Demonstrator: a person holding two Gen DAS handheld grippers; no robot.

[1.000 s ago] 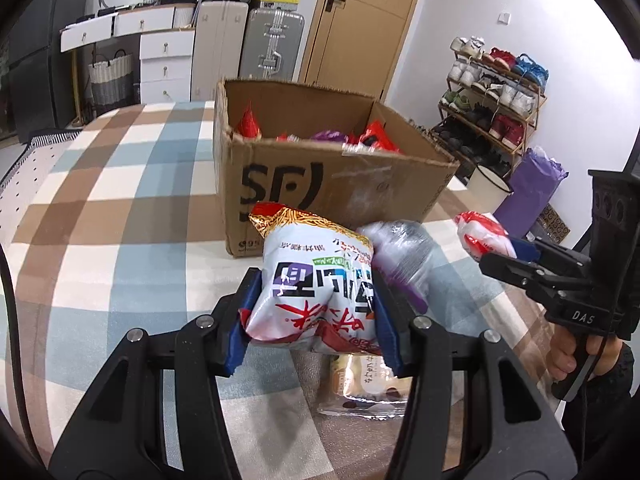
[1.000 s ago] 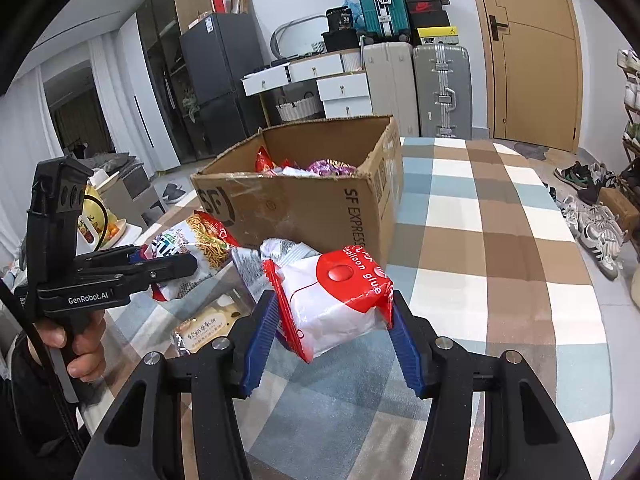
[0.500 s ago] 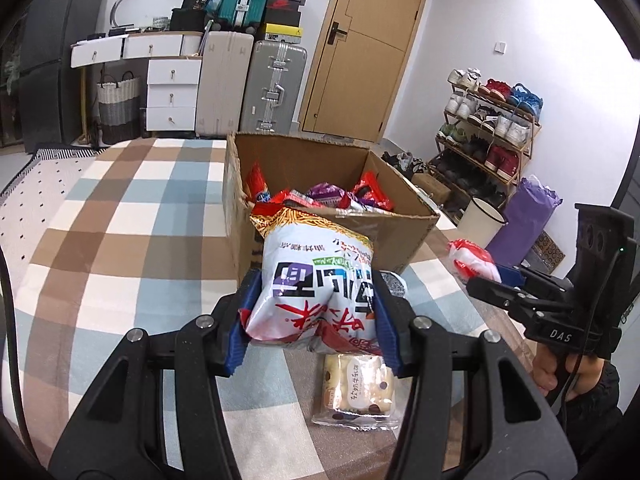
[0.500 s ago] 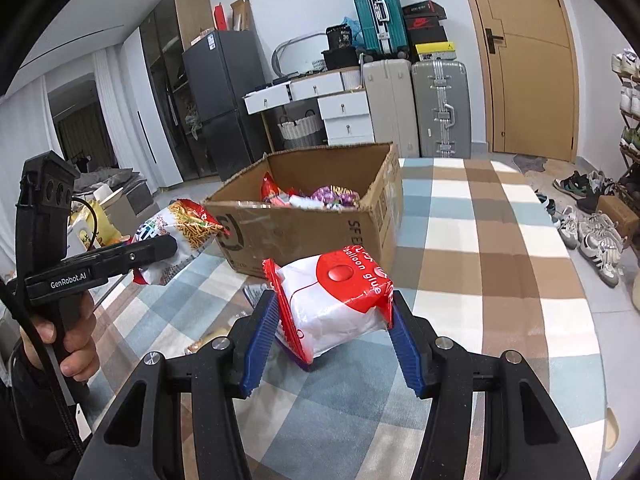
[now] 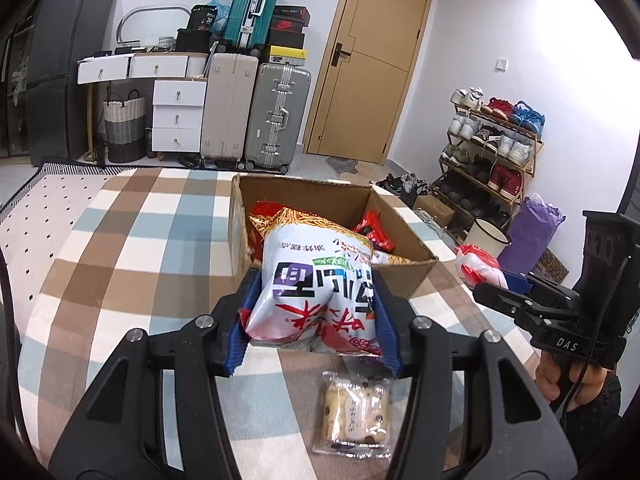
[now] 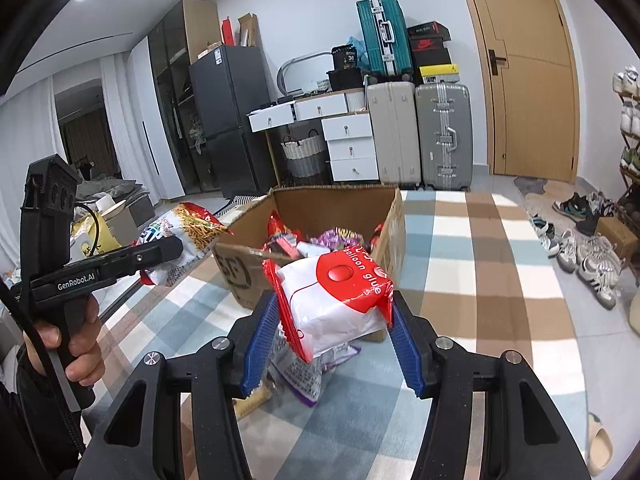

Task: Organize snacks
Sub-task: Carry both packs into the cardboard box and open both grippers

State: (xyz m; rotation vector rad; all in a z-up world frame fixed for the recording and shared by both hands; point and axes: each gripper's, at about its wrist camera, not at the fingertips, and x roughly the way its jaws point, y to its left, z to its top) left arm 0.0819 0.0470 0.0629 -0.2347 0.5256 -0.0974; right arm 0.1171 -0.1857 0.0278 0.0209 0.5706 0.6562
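Both held bags hover near box rim.

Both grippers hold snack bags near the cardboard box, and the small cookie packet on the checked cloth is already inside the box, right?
Not quite. The cookie packet is not in the cardboard box; it lies on the checked cloth in front of it, as the left wrist view shows. The rest holds.
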